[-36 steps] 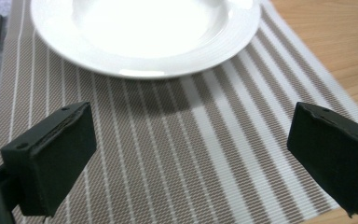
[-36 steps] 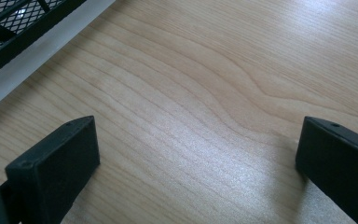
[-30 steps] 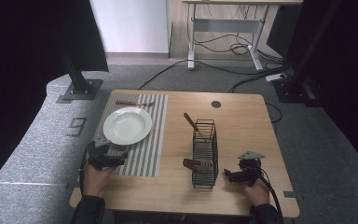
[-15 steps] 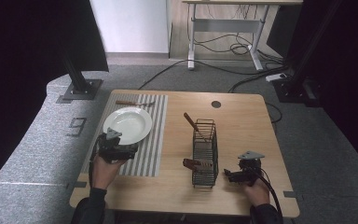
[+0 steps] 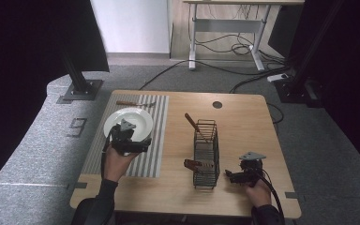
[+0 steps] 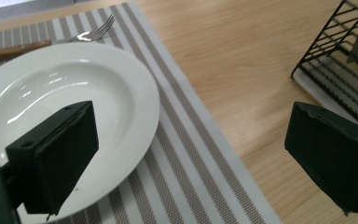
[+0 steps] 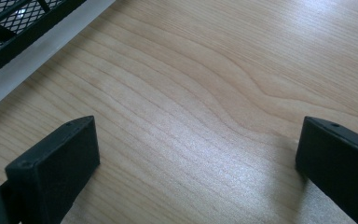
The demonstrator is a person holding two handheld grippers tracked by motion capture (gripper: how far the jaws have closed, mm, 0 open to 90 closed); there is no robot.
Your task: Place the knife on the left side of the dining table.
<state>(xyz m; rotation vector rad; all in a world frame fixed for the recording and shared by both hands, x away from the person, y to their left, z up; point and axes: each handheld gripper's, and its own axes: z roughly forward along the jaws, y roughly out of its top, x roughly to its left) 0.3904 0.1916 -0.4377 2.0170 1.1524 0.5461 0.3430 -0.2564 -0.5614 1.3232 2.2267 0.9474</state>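
Hovering over the near right edge of the white plate (image 5: 129,121), the left gripper (image 5: 130,143) has its jaws spread wide and holds nothing; in the left gripper view one jaw hangs above the plate's (image 6: 65,98) rim and the other above bare wood beside the striped placemat (image 6: 186,168). That plate sits on the placemat (image 5: 155,136) at the left of the tabletop (image 5: 243,117), with a wooden-handled fork (image 5: 133,103) lying just beyond its far rim. It looks like glazed ceramic: stiff, fairly heavy, slick and breakable, so the likeliest hold is a pinch across the raised rim at the near right side, firm enough that it cannot slide out. Farther right stands a black wire basket (image 5: 206,154) with utensil handles poking out of it. At the right, the right gripper (image 5: 238,176) rests low just beside the basket, its jaws also spread apart over bare wood, empty.
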